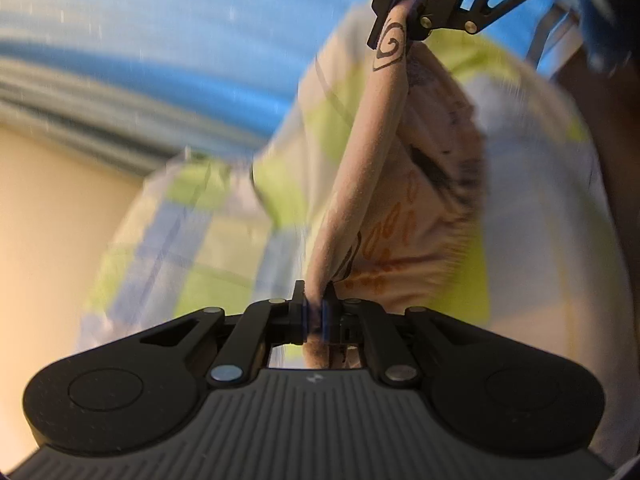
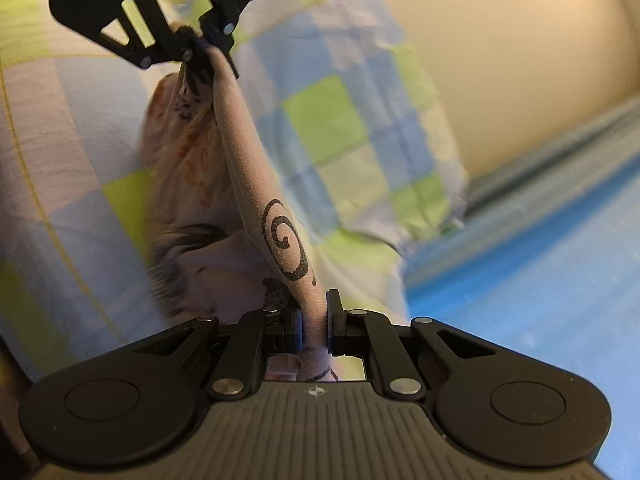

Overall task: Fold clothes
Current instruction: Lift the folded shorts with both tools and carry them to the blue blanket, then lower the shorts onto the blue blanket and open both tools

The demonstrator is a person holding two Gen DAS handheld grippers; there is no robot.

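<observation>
I have the pale printed garment (image 1: pixel 360 184) pinched at each end: left gripper (image 1: pixel 316 312) and right gripper (image 2: pixel 314 326) both clamped on it, stretched between them above the checked sheet (image 2: pixel 336 120).

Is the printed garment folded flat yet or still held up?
Held up, not folded: the printed garment hangs stretched between left hand-held gripper and right hand-held gripper above the checked sheet.
</observation>
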